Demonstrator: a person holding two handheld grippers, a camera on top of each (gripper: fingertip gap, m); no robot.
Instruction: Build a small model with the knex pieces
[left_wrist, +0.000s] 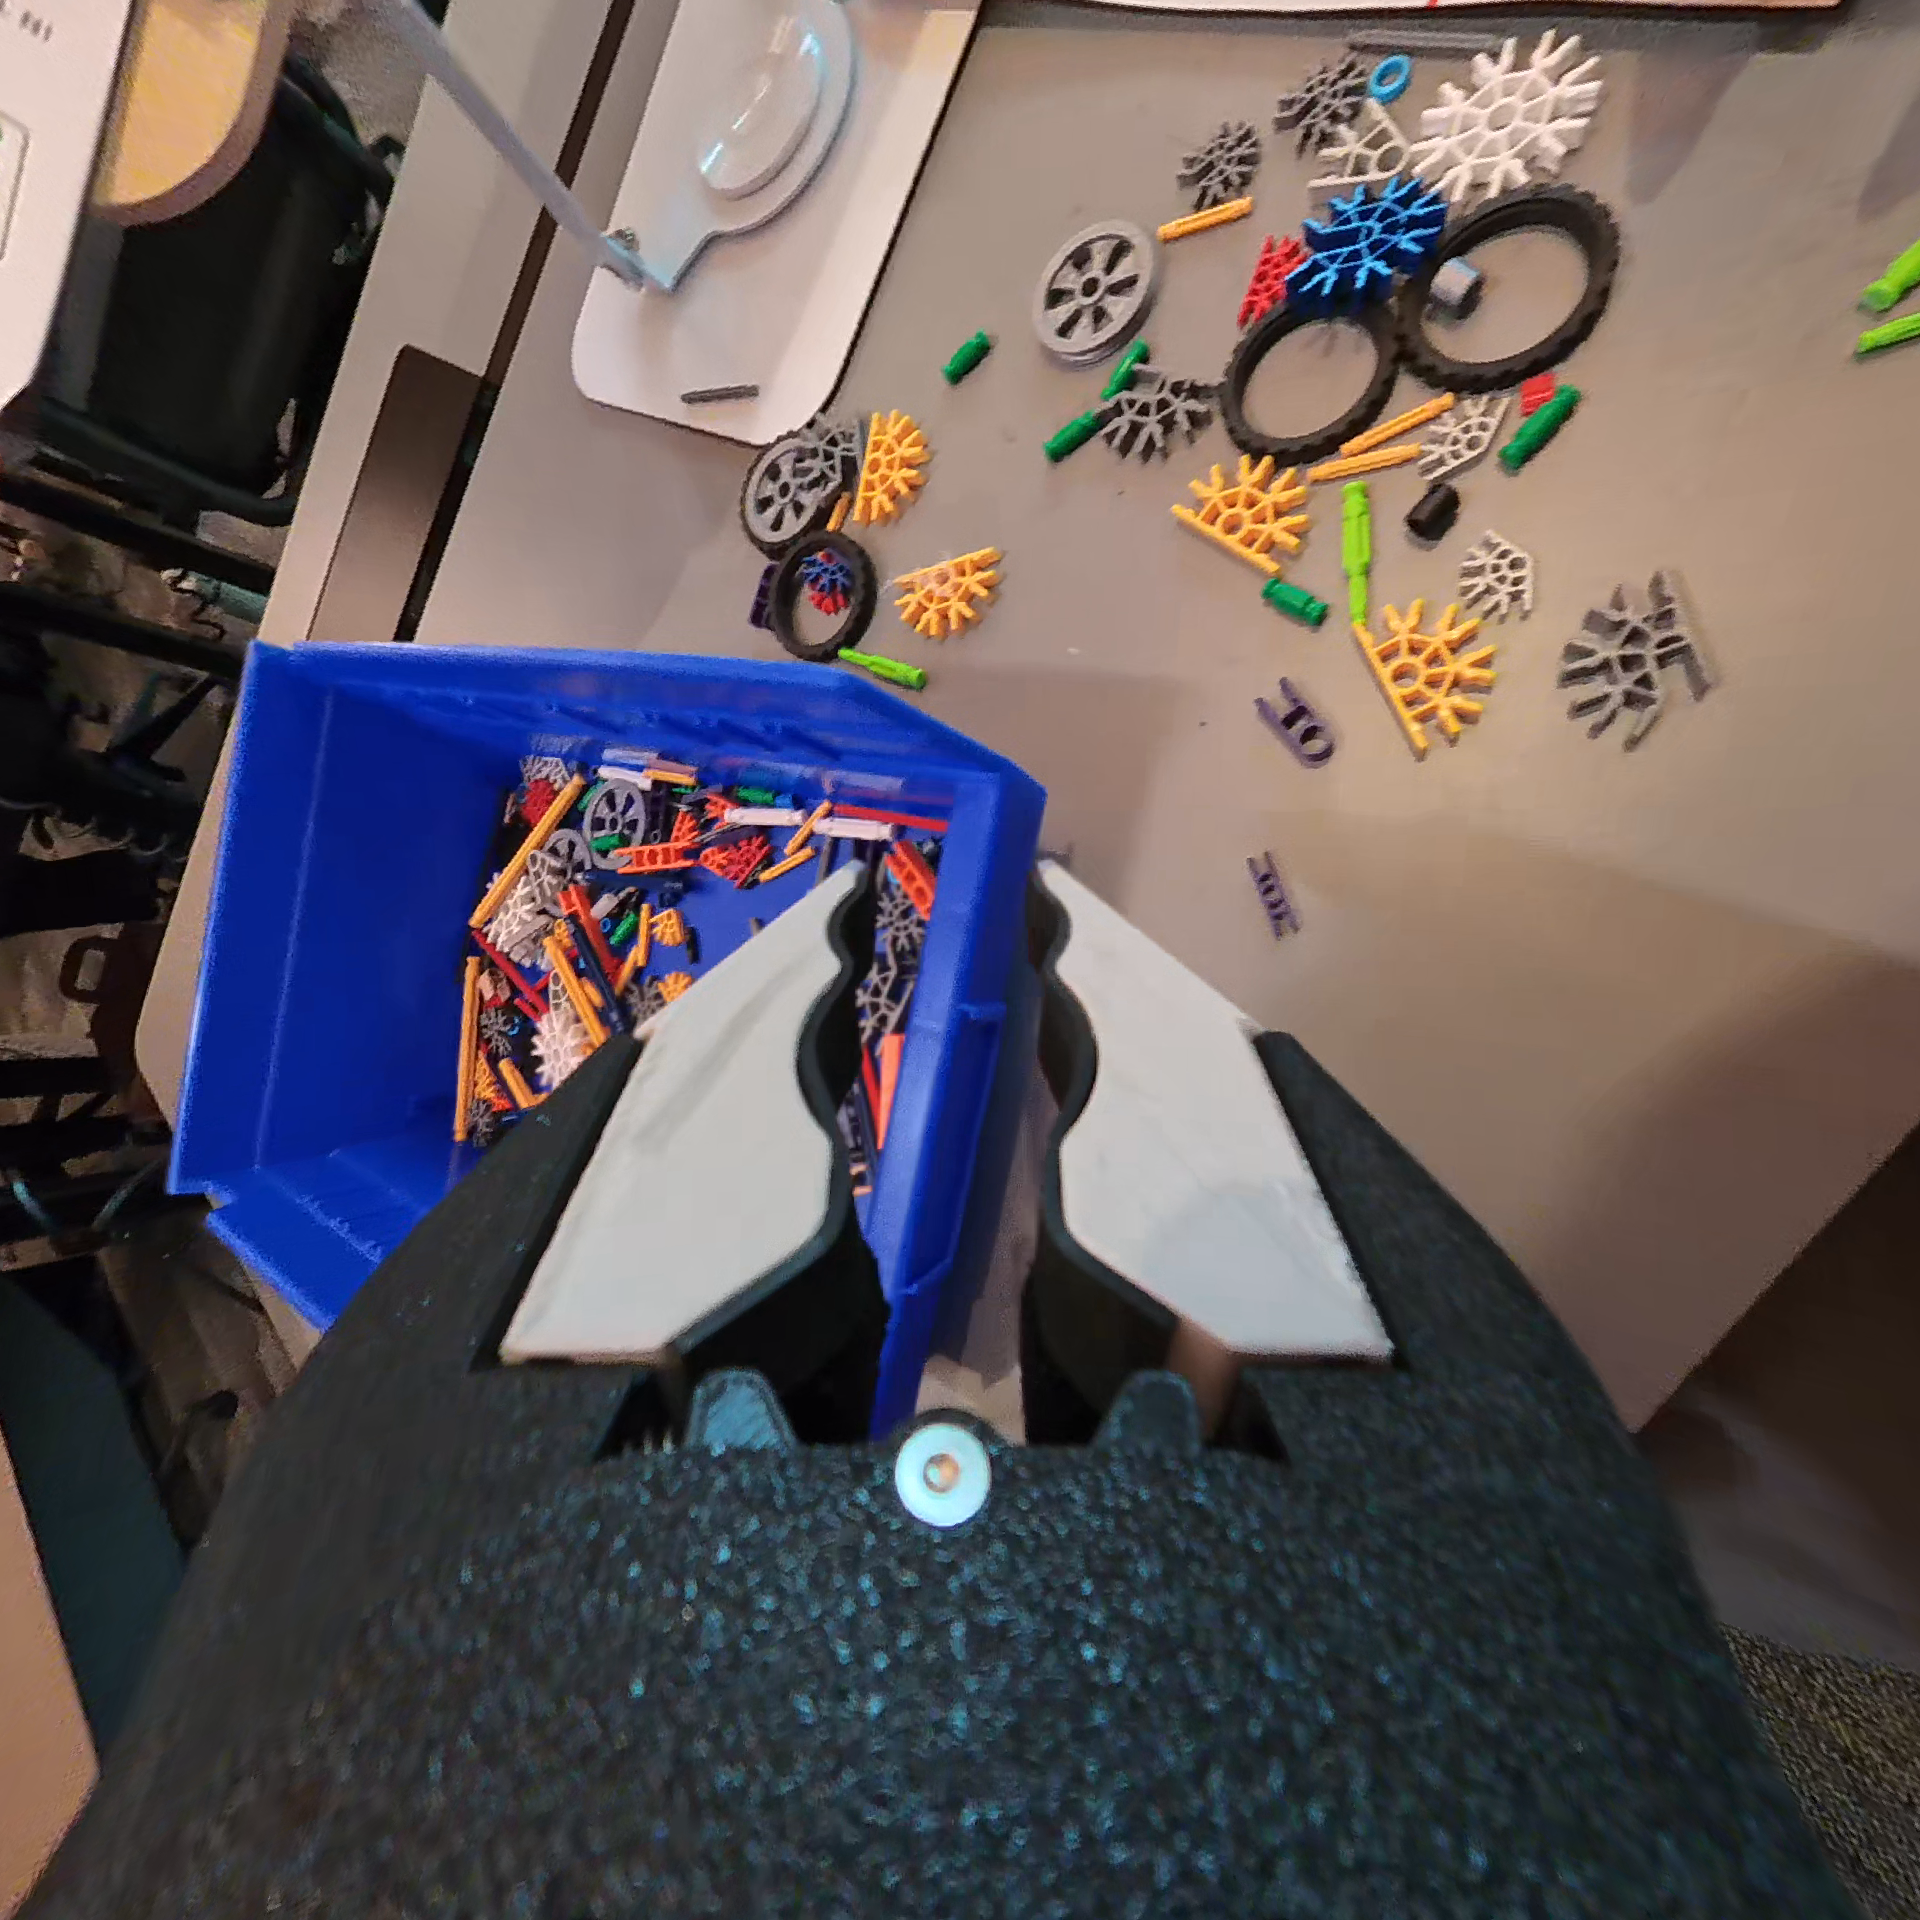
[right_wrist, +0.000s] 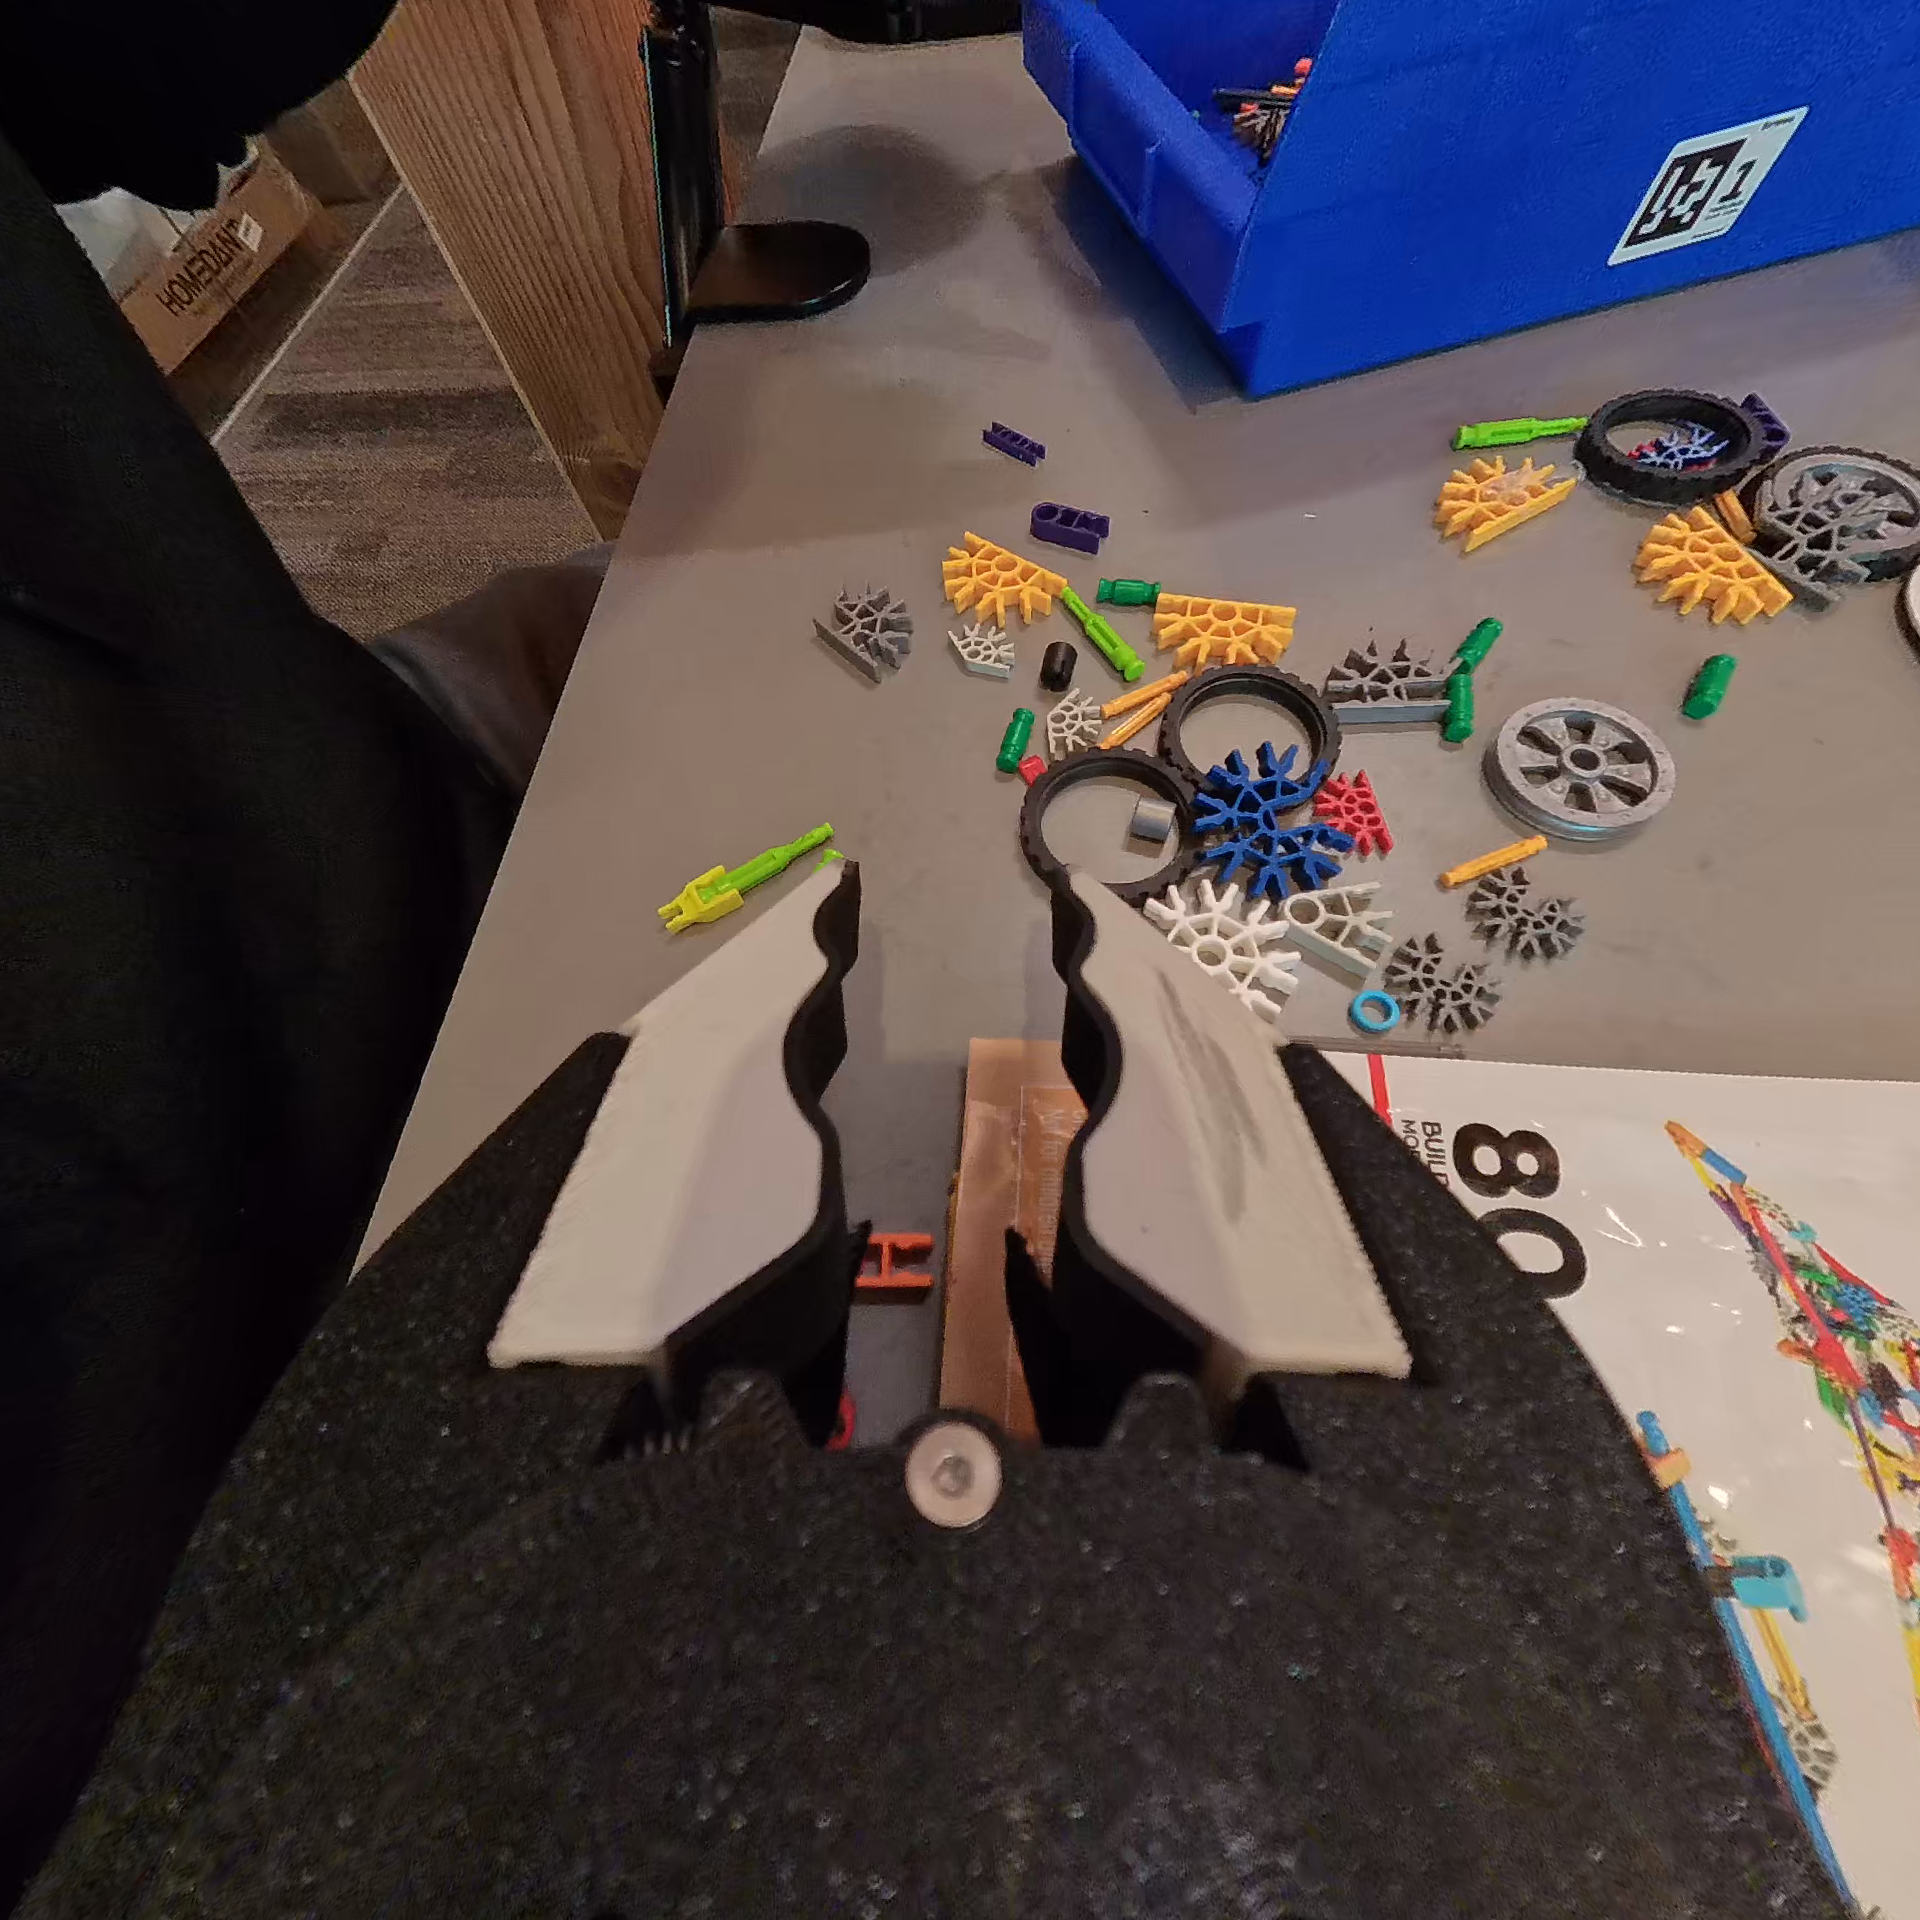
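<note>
The left hand-held gripper (left_wrist: 951, 878) hung over the right wall of the blue bin (left_wrist: 312, 935), fingers apart, holding nothing. The bin held mixed construction pieces. The right hand-held gripper (right_wrist: 956, 883), also spread and empty, hovered above the table (right_wrist: 831, 468) near a lime rod (right_wrist: 748, 878); contact appeared absent.

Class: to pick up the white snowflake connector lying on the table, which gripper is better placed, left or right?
Right. The right gripper is open with the white snowflake connector just beside its tip; the left gripper straddles the blue bin wall.
</note>
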